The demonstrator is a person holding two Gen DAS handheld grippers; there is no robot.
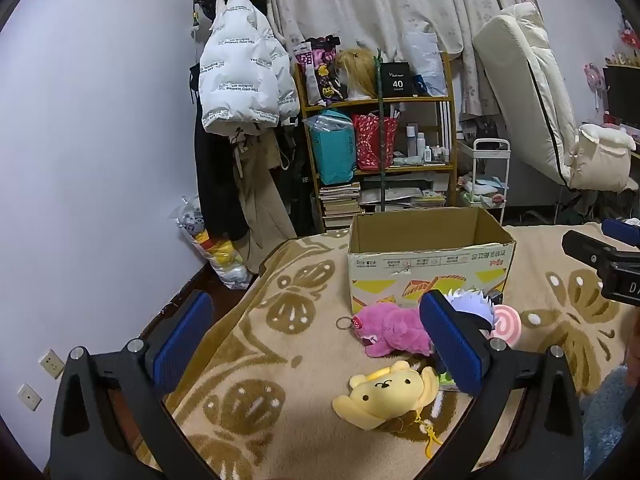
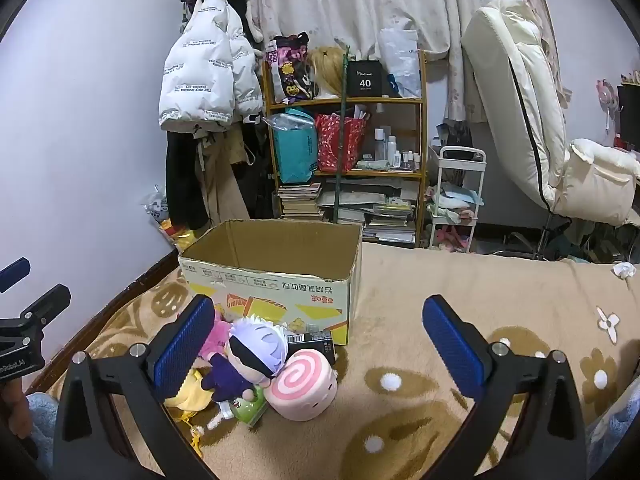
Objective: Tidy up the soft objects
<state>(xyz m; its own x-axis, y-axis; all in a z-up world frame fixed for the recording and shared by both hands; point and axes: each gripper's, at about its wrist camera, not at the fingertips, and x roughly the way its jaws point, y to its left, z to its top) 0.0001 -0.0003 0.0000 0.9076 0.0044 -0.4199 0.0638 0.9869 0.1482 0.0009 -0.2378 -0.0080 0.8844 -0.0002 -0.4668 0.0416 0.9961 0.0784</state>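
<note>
An open cardboard box [image 1: 428, 264] [image 2: 276, 280] stands on a beige patterned blanket [image 1: 280, 320] [image 2: 420, 360]. In front of it lie soft toys: a yellow bear plush [image 1: 384, 398] [image 2: 190, 394], a pink plush [image 1: 390, 330] [image 2: 214, 338], a white-haired doll in purple [image 2: 248, 354] [image 1: 472, 304] and a pink swirl roll cushion [image 2: 302, 386] [image 1: 506, 322]. My left gripper [image 1: 316, 344] is open, above the blanket left of the toys, nothing between its blue pads. My right gripper [image 2: 320, 348] is open too, hovering over the doll and the roll cushion without touching them.
A crowded wooden shelf [image 1: 376, 136] [image 2: 348, 140], hanging coats [image 1: 240, 80], a white trolley [image 2: 460, 196] and a leaning mattress [image 2: 516, 92] stand beyond the bed. The bed's left edge drops toward the wall [image 1: 100, 160]. A crumpled tissue [image 2: 624, 270] lies far right.
</note>
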